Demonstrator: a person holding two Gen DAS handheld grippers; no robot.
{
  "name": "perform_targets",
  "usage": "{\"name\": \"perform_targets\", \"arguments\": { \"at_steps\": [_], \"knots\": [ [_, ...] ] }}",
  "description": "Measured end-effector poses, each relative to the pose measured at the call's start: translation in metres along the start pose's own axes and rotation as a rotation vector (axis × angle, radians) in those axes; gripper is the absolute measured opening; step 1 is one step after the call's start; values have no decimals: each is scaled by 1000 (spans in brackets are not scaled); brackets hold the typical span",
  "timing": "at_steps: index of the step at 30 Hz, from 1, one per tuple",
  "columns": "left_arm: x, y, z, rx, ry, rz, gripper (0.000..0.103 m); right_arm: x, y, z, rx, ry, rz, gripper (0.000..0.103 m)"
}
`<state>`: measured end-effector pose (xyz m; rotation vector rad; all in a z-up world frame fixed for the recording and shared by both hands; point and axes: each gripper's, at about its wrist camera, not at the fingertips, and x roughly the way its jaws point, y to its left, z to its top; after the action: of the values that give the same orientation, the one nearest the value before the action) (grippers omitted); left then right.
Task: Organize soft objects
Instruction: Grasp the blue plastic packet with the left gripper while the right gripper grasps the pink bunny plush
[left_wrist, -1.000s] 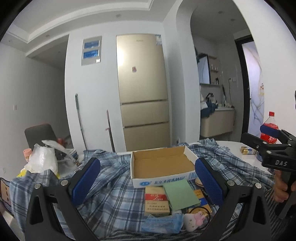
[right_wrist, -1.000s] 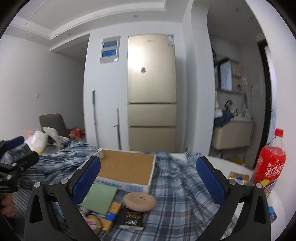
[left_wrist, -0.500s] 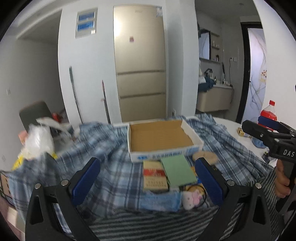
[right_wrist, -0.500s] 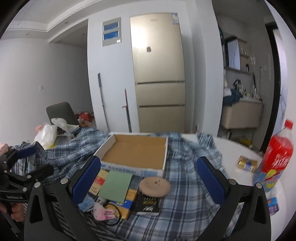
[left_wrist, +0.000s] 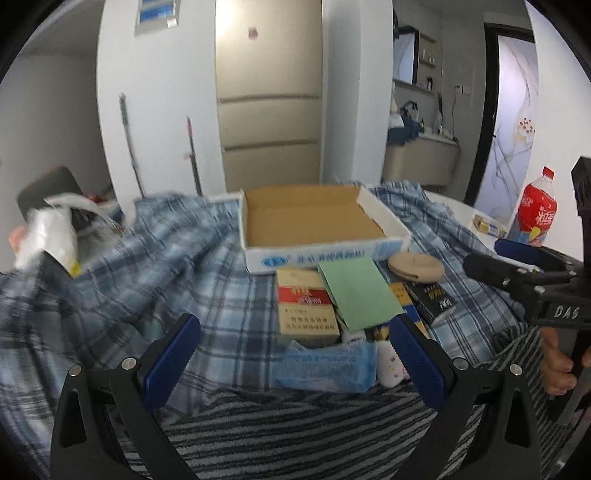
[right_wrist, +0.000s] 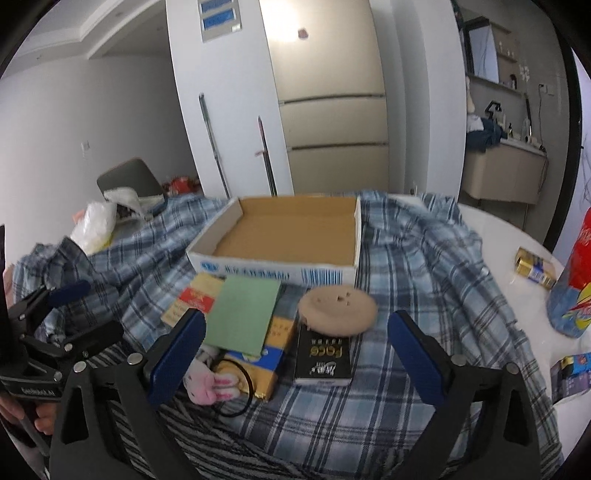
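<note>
An open cardboard box (left_wrist: 314, 229) (right_wrist: 284, 236) sits on blue plaid cloth (left_wrist: 166, 273). In front of it lie a green card (left_wrist: 354, 291) (right_wrist: 243, 314), a red-and-tan pack (left_wrist: 304, 306), a round tan puff (left_wrist: 415, 267) (right_wrist: 338, 312), a black box (right_wrist: 323, 356), a yellow-blue pack (right_wrist: 262, 363), a pink plush bunny (right_wrist: 210, 384) with a black hair band (right_wrist: 236, 387), and a blue face mask (left_wrist: 325, 367). My left gripper (left_wrist: 295, 362) is open above the mask. My right gripper (right_wrist: 295, 354) is open above the black box. Both are empty.
A red soda bottle (left_wrist: 537, 214) (right_wrist: 580, 273) and small gold packs (right_wrist: 535, 267) stand on the white table at the right. A white plastic bag (left_wrist: 48, 236) lies at the left. A grey striped cloth (left_wrist: 295, 424) covers the near edge. A fridge stands behind.
Both grippers have tilted down and moved closer to the pile in front of the box. Their jaws stay open and empty.
</note>
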<state>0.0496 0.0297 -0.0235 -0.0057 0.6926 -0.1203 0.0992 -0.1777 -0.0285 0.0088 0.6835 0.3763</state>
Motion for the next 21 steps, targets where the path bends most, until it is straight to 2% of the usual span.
{"name": "perform_targets", "arguments": {
  "at_steps": [2, 7, 11, 16, 21],
  "knots": [
    [11, 3, 1, -10, 57, -31, 103, 7, -1, -3, -3, 28, 2, 96],
    [31, 6, 0, -1, 126, -59, 103, 18, 0, -11, 9, 70, 1, 90],
    [43, 9, -2, -13, 165, -89, 103, 26, 7, -14, -29, 130, 41, 86],
    [51, 12, -5, -26, 198, -135, 101, 42, 24, -21, -107, 229, 100, 75],
    [57, 12, -9, -31, 219, -153, 101, 49, 44, -32, -201, 282, 161, 66]
  ]
}}
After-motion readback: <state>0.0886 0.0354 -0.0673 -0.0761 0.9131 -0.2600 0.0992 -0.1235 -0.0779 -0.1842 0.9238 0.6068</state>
